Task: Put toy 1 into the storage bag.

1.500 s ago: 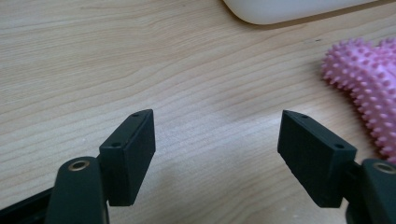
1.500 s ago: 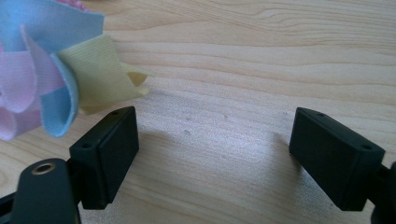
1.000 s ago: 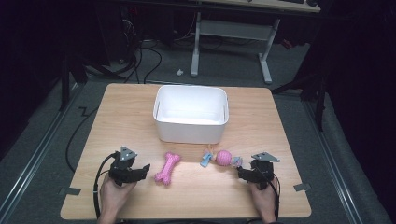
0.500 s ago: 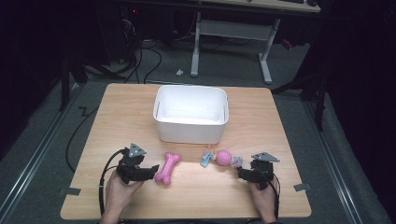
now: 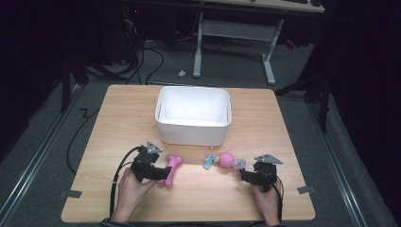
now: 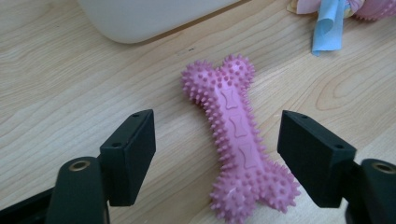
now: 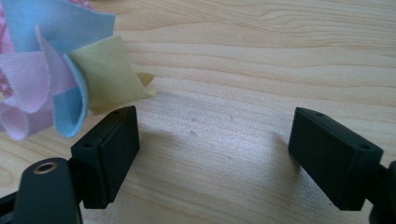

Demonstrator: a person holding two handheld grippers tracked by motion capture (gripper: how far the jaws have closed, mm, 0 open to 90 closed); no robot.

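Altogether one bone toy (image 5: 171, 169), one ball toy (image 5: 227, 159) (ribboned), one bin (image 5: 194, 134)

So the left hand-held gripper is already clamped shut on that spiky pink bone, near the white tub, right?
Not quite. The left hand-held gripper is open: in the left gripper view its jaws have just been widening and stand clear on either side of the spiky pink bone, touching nothing. The bone does lie on the table near the white tub, as you said.

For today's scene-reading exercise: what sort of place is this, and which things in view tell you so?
Probably a lab or workshop set up for recording: a bare wooden table on grey floor, loose cables trailing behind it, a metal-legged desk beyond, and dark surroundings.
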